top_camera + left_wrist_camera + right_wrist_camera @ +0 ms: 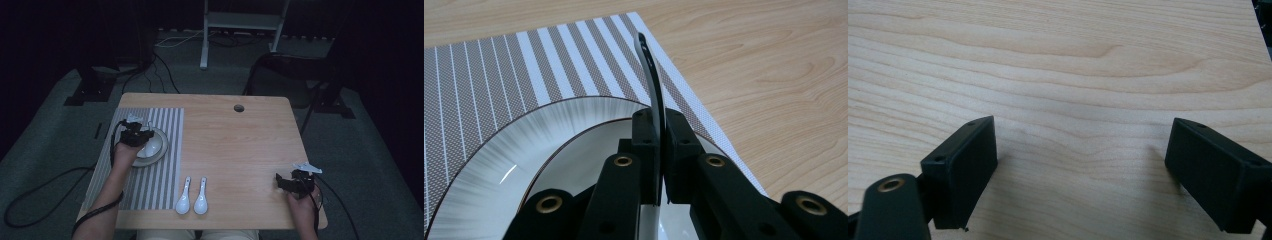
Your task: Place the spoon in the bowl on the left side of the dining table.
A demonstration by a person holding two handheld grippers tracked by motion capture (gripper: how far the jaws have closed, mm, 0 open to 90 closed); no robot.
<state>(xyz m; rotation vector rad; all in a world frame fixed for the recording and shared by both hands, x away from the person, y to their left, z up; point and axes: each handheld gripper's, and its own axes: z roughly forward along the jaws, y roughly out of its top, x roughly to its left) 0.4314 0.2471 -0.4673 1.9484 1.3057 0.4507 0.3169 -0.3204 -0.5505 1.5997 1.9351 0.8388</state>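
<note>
High view dim, dark toward all edges; table (235, 150) lit from above. Gripper views bright, sharp (slight glare on plate (499, 165) at 8 o'clock), soft shadows.

A bowl (155, 142) is set on a plate (159, 154), on a mat (155, 185) at the counter's (240, 150) left; two spoons (192, 197) are laid just right of it.

Both grippers matte black, blocky rectangular jaw pads, brass-ringed pivot screws. Left gripper (134, 131) and right gripper (296, 181): grey three-cornered top plates, black trailing cables. Forearms bare.
</note>
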